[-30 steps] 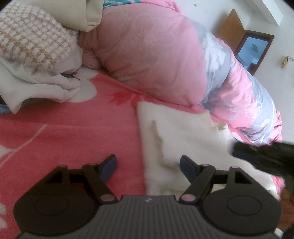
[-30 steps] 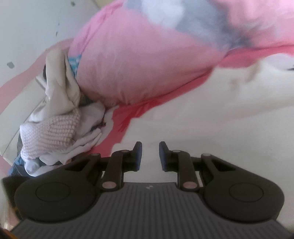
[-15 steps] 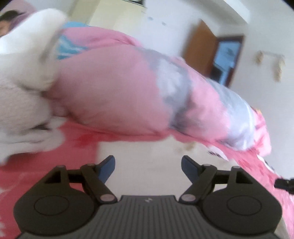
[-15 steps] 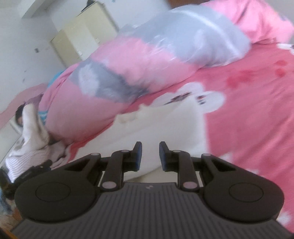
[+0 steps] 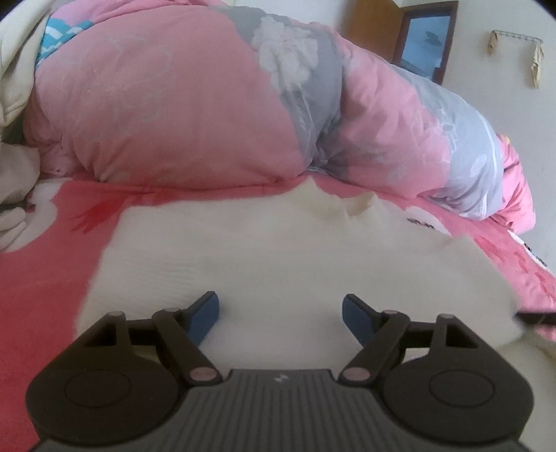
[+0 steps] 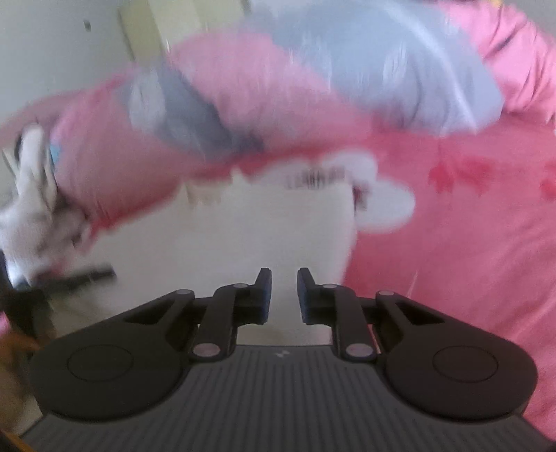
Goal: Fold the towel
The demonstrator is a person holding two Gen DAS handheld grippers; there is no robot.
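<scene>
We angle both grippers down over the cream towel (image 5: 278, 250), which lies flat on the pink bed (image 5: 41, 278) below the rolled quilt (image 5: 194, 104). Our left gripper (image 5: 280, 309) gapes wide and empty; our right gripper (image 6: 284, 292) is narrow, closing on nothing.

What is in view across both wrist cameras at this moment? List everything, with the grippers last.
towel: one, cream, spread on the bedsheet below both grippers.
bedsheet: one, pink-red with white patches, under the towel.
quilt: one, pink and grey floral, bunched behind the towel.
clothes pile: one heap, white and cream, left edge.
door: one, brown, far right corner.
cabinet: one, pale yellow, blurred, against the wall.
left gripper: one, black with blue pads, open above the towel.
right gripper: one, black, jaws closing, nothing between them.
</scene>
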